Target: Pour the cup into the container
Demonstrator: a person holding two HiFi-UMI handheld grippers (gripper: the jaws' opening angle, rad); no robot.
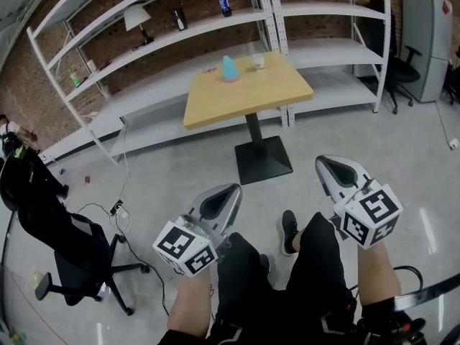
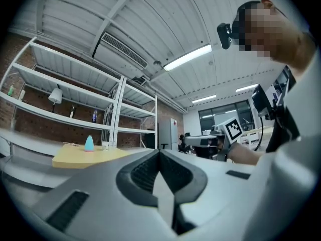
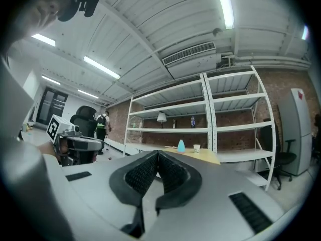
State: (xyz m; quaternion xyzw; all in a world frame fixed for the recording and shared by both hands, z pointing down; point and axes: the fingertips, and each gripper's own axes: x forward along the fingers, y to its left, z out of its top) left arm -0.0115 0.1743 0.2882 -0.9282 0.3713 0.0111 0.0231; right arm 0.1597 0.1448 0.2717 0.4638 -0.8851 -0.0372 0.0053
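Note:
A small clear cup and a teal cone-shaped container stand at the far edge of a square wooden table. Both grippers are held low over the person's lap, well short of the table. My left gripper and right gripper point toward it, each shut with nothing between the pads. In the left gripper view, the cup and teal container are small and distant beyond the shut left gripper. The right gripper view shows the cup and container past the shut right gripper.
White metal shelving runs along the brick wall behind the table, with a lamp and a bottle on it. A black office chair stands at the left, a grey cabinet and another chair at the right.

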